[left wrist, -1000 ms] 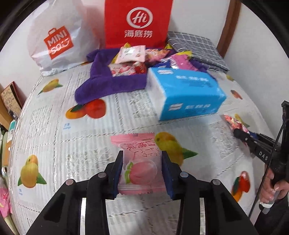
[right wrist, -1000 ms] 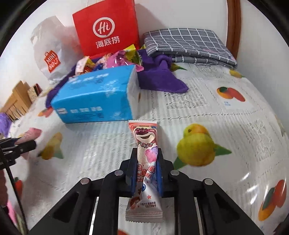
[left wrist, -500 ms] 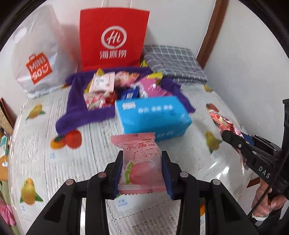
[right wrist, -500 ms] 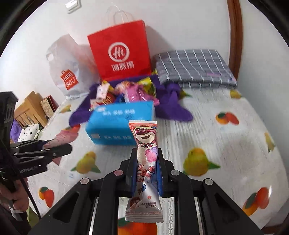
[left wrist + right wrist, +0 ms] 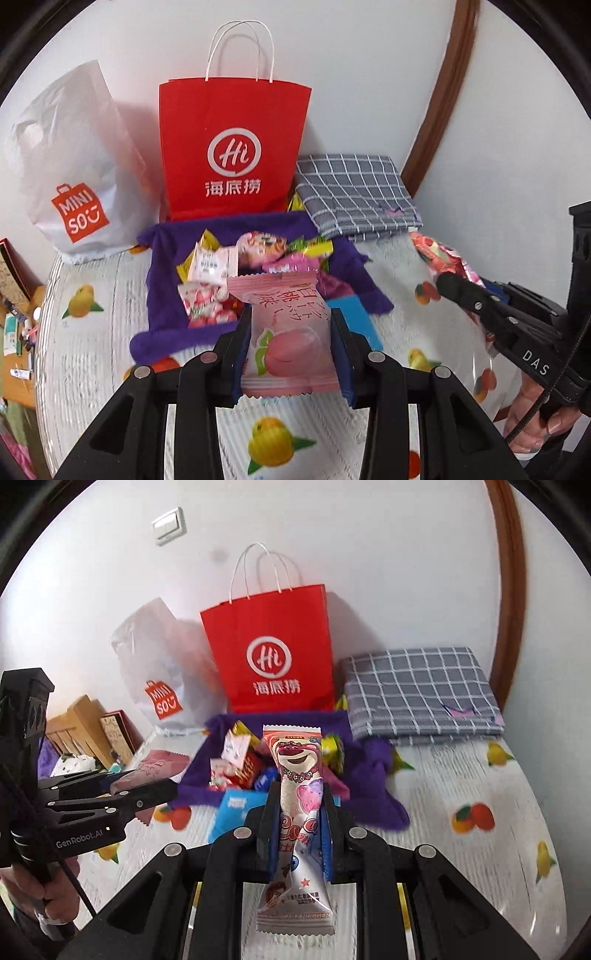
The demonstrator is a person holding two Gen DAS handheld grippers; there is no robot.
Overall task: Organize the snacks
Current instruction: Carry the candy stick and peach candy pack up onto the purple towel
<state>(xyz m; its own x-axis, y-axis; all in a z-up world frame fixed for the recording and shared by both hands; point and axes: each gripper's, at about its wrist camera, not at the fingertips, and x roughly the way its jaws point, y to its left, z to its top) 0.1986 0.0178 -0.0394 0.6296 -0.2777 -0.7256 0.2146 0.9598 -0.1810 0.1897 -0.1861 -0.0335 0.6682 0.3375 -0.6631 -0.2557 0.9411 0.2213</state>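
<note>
**Both grippers clamped on snack packets above the fruit-print bed**

Your left gripper (image 5: 291, 328), low in the centre of its own view, is closed on a pink peach-print snack packet (image 5: 290, 332); the two black jaws press its sides, and the packet stands upright with its crimped top edge toward the middle of the frame. Your right gripper (image 5: 297, 812) is pinched tight on a long pink bear-print candy packet (image 5: 297, 801), which runs from the bottom centre of that frame up past the jaws, the bear's face above them.

In the left wrist view, your right gripper enters from the right edge, with your hand (image 5: 532, 417) wrapped around its handle at lower right. In the right wrist view, your left gripper shows at the left edge, the pink packet sticking out from its tip.

Behind both held packets, in the centre of each frame, a pile of assorted snack wrappers (image 5: 236, 269) lies on a rumpled purple towel (image 5: 162, 280). A blue tissue pack (image 5: 232, 808) sits just in front of the towel, partly hidden by the jaws. Further back, against the white wall, stand a red paper shopping bag with white handles (image 5: 232, 147) and, to its left, a white plastic bag with an orange logo (image 5: 70, 166). A folded grey checked cloth (image 5: 354, 195) lies at the right of the red bag. All of this rests on a white bedcover printed with fruit (image 5: 92, 332).
</note>
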